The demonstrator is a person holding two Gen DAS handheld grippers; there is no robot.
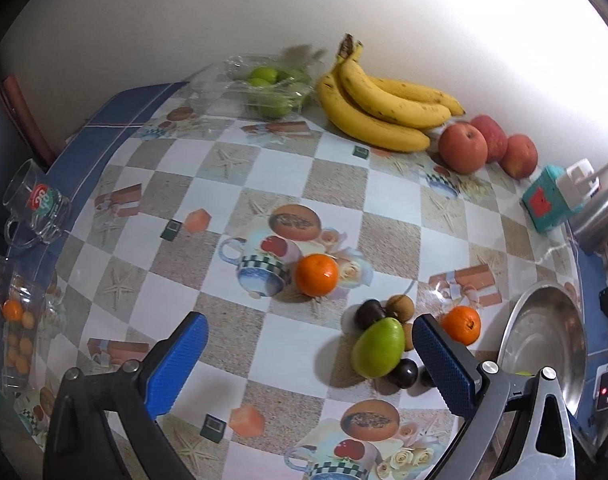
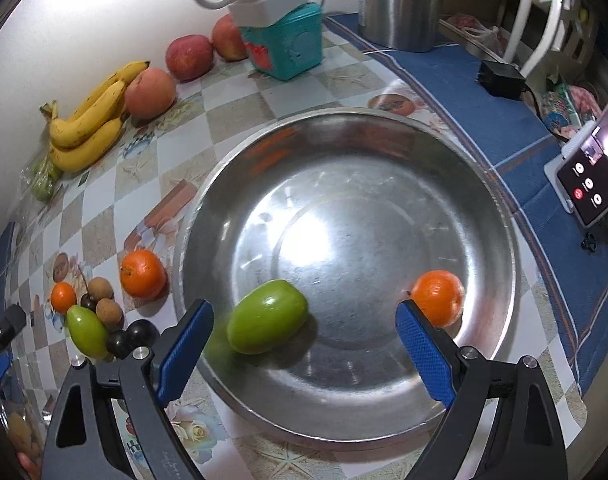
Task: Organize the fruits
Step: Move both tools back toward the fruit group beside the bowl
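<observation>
My right gripper [image 2: 304,310] hangs open over a steel bowl [image 2: 344,184]. In the bowl lie a green mango [image 2: 267,322], between the fingers but clear of both pads, and an orange [image 2: 438,298] beside the right finger. My left gripper [image 1: 308,322] is open above the checked tablecloth with nothing in it. Under it lie a second green mango [image 1: 378,346], dark plums [image 1: 406,374], longans [image 1: 400,306] and two oranges [image 1: 316,274] [image 1: 460,324]. Bananas [image 1: 384,108], apples [image 1: 462,148] and limes in a clear box [image 1: 271,88] line the wall.
The steel bowl [image 1: 544,340] sits at the table's right. A glass mug [image 1: 35,204] and a glass container of small oranges [image 1: 13,332] stand at the left edge. A teal box [image 2: 287,48] under a power strip, a steel kettle [image 2: 400,0] and a phone on a stand [image 2: 592,168] stand behind and beside the bowl.
</observation>
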